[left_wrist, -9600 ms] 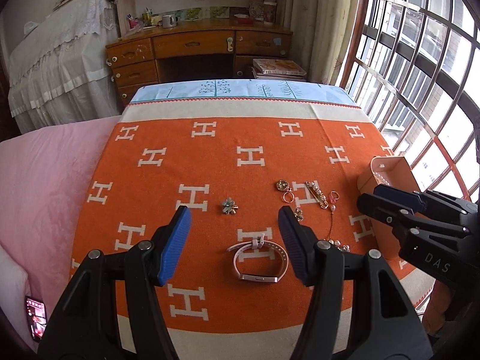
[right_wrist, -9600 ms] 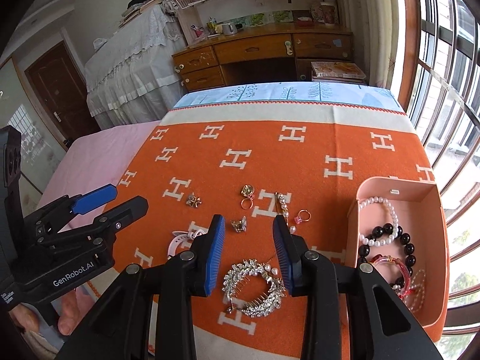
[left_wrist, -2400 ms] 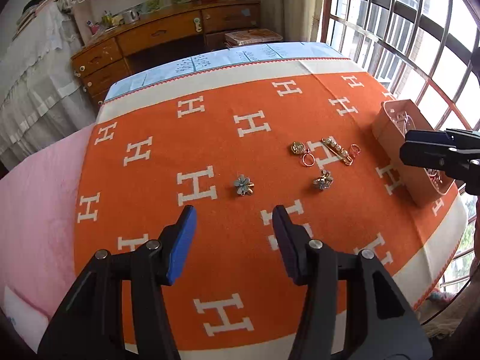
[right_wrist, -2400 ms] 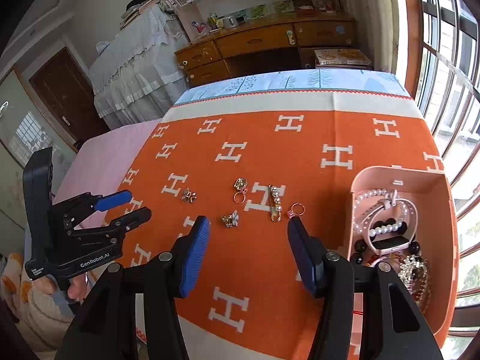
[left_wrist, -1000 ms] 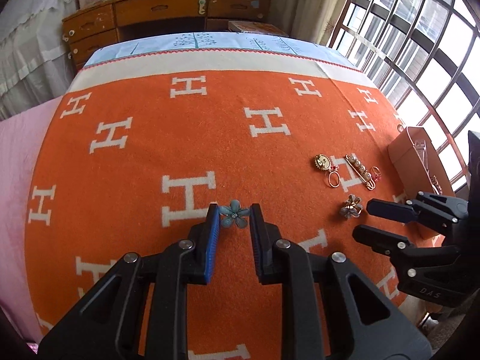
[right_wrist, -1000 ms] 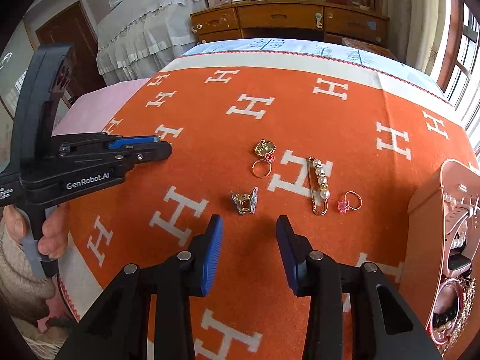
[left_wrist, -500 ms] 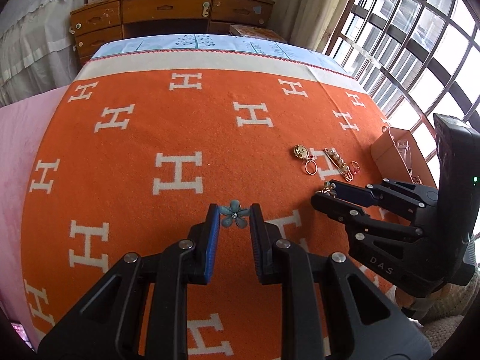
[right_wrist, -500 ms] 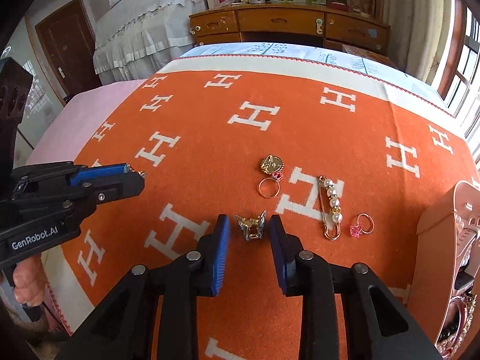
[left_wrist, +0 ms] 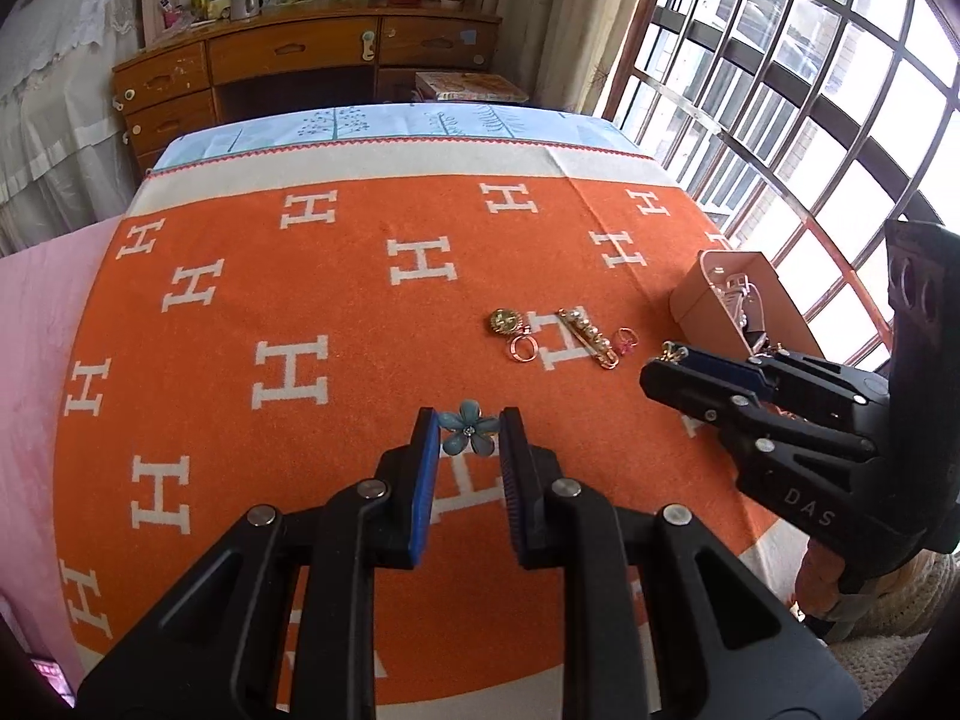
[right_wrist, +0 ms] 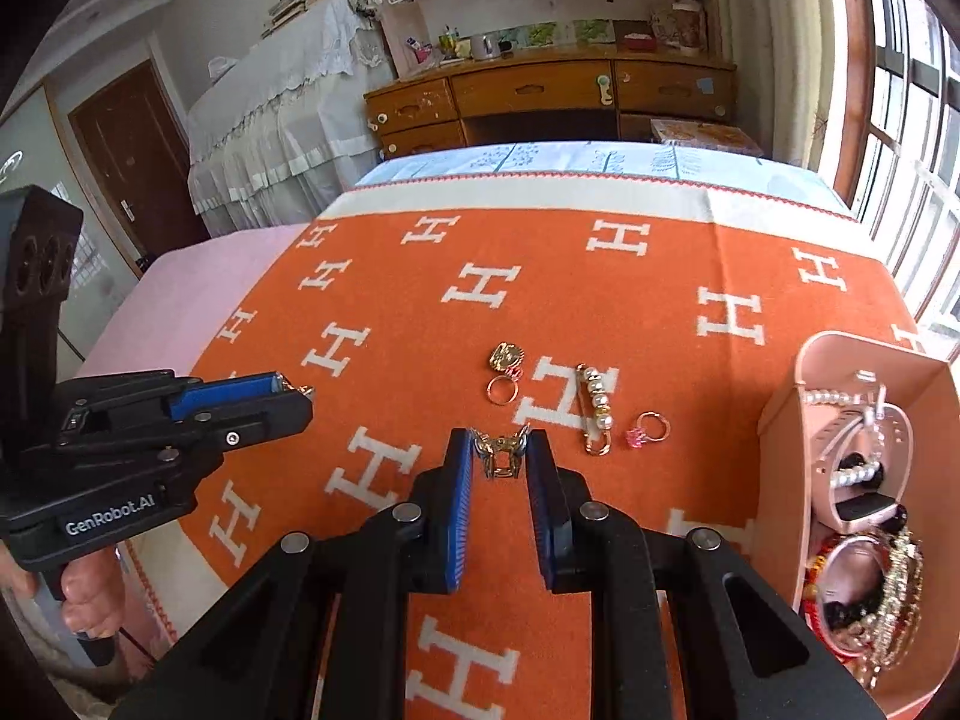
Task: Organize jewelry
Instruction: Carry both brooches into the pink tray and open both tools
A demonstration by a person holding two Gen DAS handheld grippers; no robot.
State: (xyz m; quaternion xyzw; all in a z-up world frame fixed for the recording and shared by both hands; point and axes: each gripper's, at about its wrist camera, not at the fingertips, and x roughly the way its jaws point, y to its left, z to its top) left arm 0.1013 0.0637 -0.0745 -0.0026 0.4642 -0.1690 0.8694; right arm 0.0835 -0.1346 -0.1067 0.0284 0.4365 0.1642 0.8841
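A blue flower brooch (left_wrist: 469,434) is clamped at the tips of the left gripper (left_wrist: 467,441), its fingers (left_wrist: 425,468) drawn narrow and the petals pinched between the blue pads, above the orange blanket (left_wrist: 240,300) patterned with white H's. Over in the right wrist view, a small gold clip (right_wrist: 501,453) is caught between the pads of the right gripper (right_wrist: 499,462), whose jaws are closing on it at this very moment. On the blanket at about 12 o'clock from that clip, a gold charm with a ring (right_wrist: 506,369) is seen lying, and at 1 o'clock a pearl safety pin (right_wrist: 595,409) is laid across a white H, with a pink-stoned ring (right_wrist: 647,429) just beside the pin's lower end. The pink box (right_wrist: 780,420) is stationed at 3 o'clock near the blanket's edge, and pearl strands, dark beads and a watch are piled within it. A hand (right_wrist: 90,600) is glimpsed wrapped around the left gripper's handle at 9 o'clock.
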